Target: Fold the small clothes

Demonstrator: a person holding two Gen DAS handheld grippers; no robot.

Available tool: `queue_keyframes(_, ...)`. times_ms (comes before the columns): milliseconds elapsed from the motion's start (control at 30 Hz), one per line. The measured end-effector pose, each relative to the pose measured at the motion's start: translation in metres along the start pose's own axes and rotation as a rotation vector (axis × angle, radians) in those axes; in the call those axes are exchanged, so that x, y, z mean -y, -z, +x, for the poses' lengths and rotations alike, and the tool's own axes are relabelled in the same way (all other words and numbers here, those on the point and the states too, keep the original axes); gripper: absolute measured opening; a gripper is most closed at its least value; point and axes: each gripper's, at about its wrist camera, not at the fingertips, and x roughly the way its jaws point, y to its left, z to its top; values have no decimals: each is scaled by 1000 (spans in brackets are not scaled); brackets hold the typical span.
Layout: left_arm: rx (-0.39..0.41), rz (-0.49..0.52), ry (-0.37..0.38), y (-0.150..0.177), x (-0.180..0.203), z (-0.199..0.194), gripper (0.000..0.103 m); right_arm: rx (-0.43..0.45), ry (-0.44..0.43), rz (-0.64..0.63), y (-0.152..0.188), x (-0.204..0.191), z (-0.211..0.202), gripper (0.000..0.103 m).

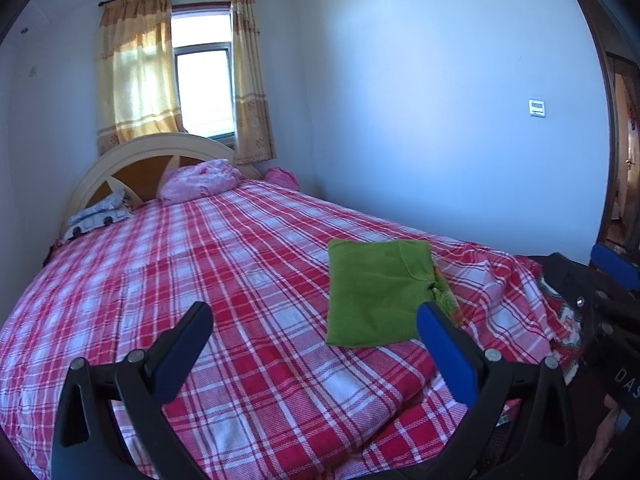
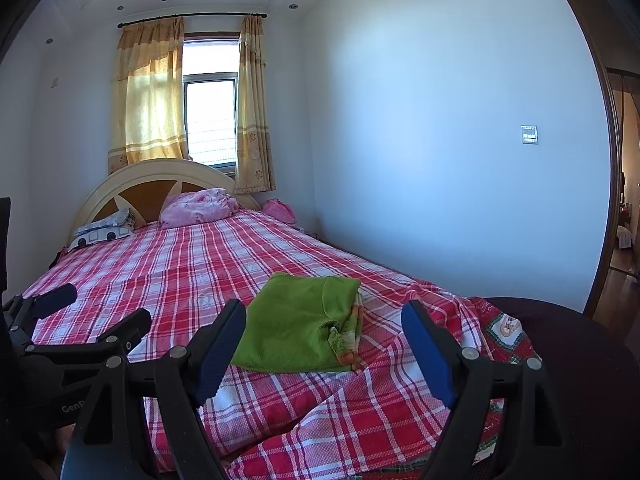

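**Green garment folded on the bed, both grippers wide and empty**

Your left gripper (image 1: 314,328) has its jaws spread wide with nothing between them, held above the plaid bedspread (image 1: 200,264). Your right gripper (image 2: 324,332) is spread the same way and also holds nothing.

The green garment (image 1: 376,292) lies flat on the bedspread near the foot of the bed, already a compact rectangle. A patterned orange-and-green edge peeks out along its right side.

From your left gripper, the garment sits at about 1 o'clock, its near right corner just beside the right finger. From your right gripper, the garment (image 2: 296,324) lies at about 11 o'clock, with its near left corner just beside the left finger. It looks roughly equally near to both.

Its long axis appears to run away from you, toward the headboard (image 2: 152,180). If one more fold is wanted, the near short edge is probably the one to pinch, one gripper per corner. The fold may well be finished already.
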Motion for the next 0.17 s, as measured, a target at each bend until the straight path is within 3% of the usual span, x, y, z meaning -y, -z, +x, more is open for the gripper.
queue_keyframes(167, -26, 4, -14, 0, -4, 9, 103, -1, 13, 8, 1, 5, 3, 81)
